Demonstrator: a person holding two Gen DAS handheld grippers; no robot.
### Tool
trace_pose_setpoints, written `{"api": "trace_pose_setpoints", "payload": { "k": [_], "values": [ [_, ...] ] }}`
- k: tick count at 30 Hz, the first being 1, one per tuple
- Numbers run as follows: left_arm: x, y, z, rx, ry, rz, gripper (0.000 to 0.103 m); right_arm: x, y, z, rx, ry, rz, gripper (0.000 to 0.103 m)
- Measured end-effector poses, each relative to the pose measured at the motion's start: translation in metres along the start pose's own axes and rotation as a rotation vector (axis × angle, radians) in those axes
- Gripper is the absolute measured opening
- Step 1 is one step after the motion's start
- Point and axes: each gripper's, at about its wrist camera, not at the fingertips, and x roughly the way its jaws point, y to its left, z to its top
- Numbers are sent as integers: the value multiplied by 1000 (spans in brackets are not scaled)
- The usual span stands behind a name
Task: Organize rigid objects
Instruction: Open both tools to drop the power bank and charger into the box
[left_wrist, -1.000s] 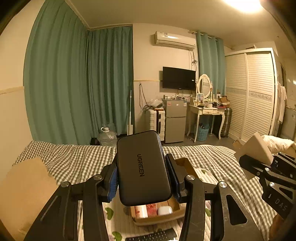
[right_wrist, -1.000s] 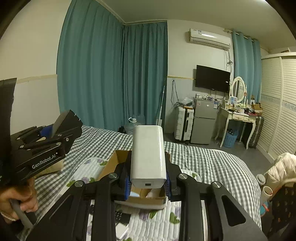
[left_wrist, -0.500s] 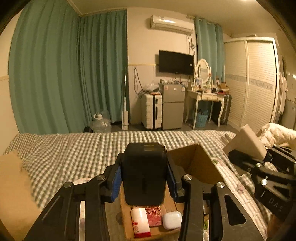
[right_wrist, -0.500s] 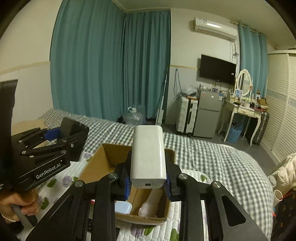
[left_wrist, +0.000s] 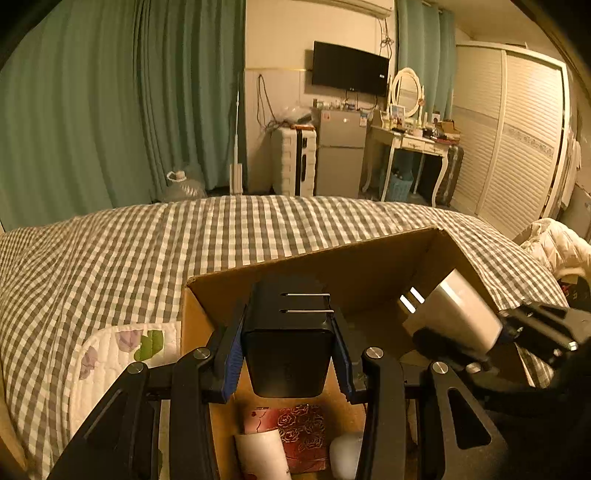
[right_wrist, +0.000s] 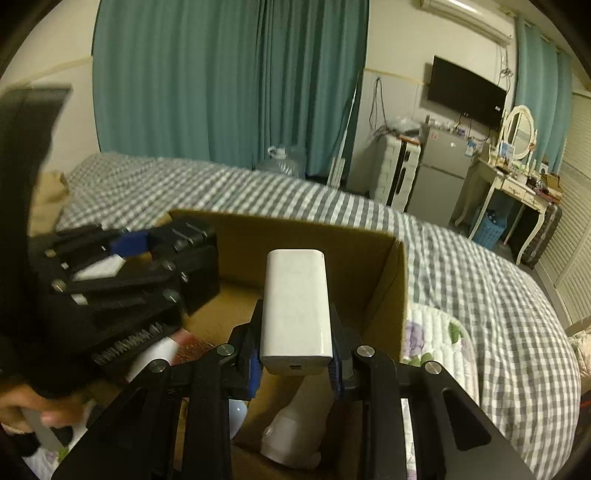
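Two chargers, each clamped between jaws

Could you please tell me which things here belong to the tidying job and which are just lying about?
Job:
black charger in left gripper
white charger in right gripper
cardboard box
red pouch in the box

Lying about:
checked bedspread
television
water jug
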Motion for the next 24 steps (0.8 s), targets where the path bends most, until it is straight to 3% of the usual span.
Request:
{"api": "trace_pose_setpoints", "payload": {
  "k": [9,16,19,21,24],
  "values": [
    [26,0,2,4,127,-23,42,25,3,-4,-74,102,-61,27],
    [39,8,3,-21,201,-32,43,22,3,-4,-59,99,-50,29],
    [27,9,6,-7,147,8,48,10,7,-1,-58,72,-54,30],
    [10,10,9,3,92,51,64,-1,10,0,-59,53,-56,30],
    [-19,17,13,-24,37,52,65,-23,12,2,-59,19,-66,31]
  ]
}}
